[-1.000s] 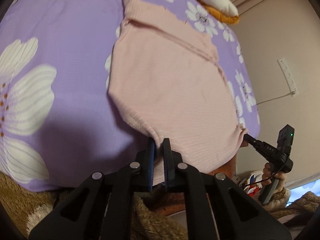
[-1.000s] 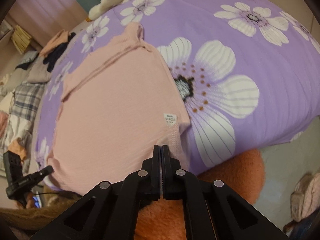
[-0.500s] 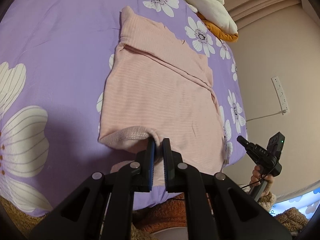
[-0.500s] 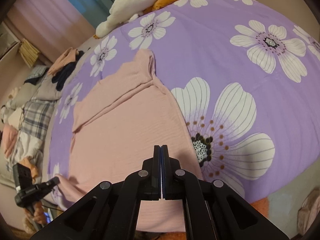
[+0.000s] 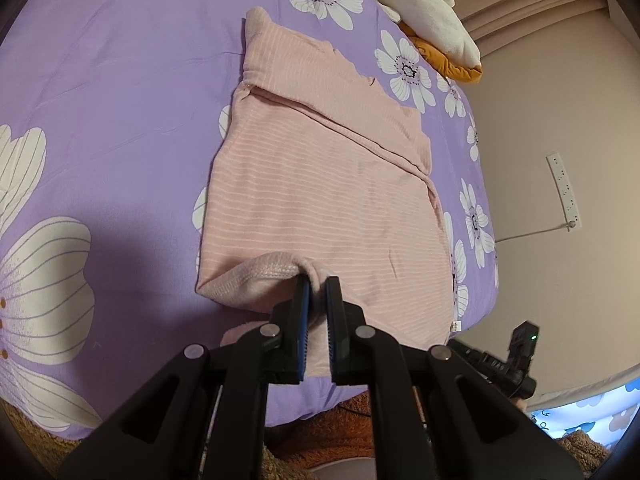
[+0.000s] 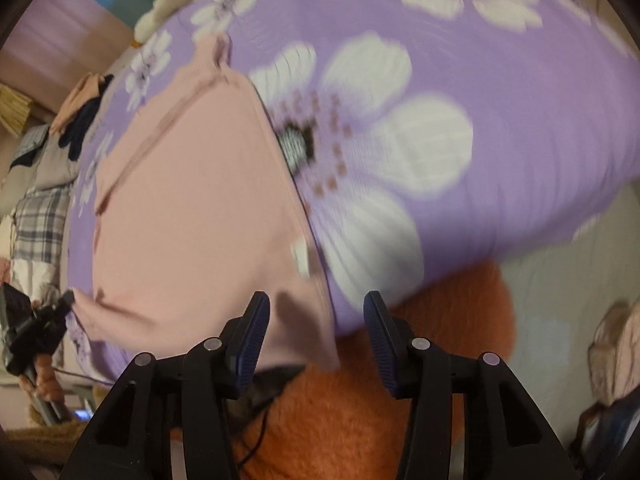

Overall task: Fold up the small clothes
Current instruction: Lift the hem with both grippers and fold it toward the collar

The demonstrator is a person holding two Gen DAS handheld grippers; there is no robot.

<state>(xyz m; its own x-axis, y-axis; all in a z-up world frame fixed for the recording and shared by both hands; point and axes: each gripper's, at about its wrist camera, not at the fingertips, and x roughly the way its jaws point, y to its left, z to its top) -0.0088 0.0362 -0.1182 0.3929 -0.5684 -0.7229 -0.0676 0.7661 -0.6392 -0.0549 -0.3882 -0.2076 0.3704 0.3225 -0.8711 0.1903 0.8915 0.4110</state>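
Observation:
A pink striped garment (image 5: 320, 184) lies flat on the purple flowered bedspread (image 5: 120, 100), its sleeves folded across the far end. My left gripper (image 5: 318, 284) is shut on the garment's near hem, which is curled up and lifted a little. In the right wrist view the same garment (image 6: 192, 208) shows blurred, its near corner hanging over the bed's edge. My right gripper (image 6: 316, 308) is open and empty just in front of that corner. The left gripper also shows in the right wrist view (image 6: 64, 304), holding the far hem corner.
A white and orange plush item (image 5: 432, 12) lies at the bed's far end. An orange fluffy rug (image 6: 400, 400) lies below the bed's edge. Piled clothes (image 6: 44, 184) sit at the left. A wall with a socket strip (image 5: 562, 184) stands at the right.
My right gripper has opened, let go of the hem corner and pulled back toward the bed's edge. My left gripper has kept its grip and carried the hem a little farther onto the bed.

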